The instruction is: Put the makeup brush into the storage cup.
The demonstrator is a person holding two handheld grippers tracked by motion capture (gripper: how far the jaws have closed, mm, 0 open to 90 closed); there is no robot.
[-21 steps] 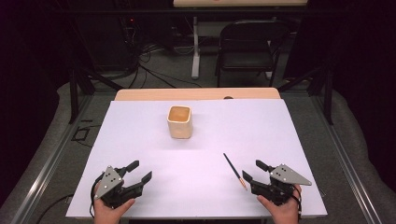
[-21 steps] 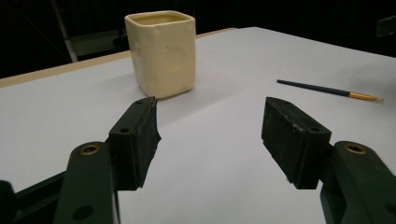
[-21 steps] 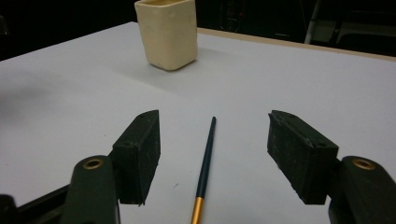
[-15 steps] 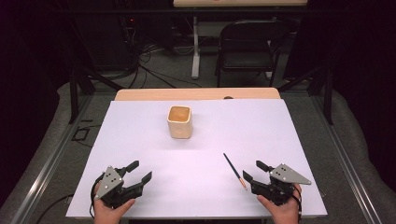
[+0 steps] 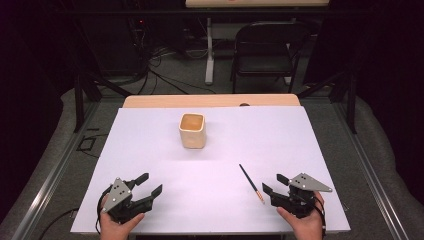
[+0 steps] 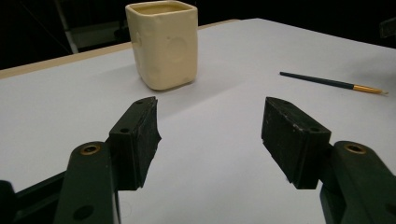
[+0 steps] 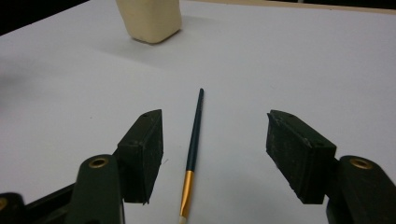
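Top of the cream cup point(image 7: 148, 19) cut off in the right gripper view. Square, smooth, glossy cup, standing upright on the white table sheet point(image 5: 150, 150). Thin dark paintbrush point(image 7: 192, 154) with a gold band, lying flat between the right gripper point(image 7: 215, 154)'s wide-apart jaws, untouched. Left gripper point(image 6: 210, 135) spread wide too, gripping nothing, near the front edge.
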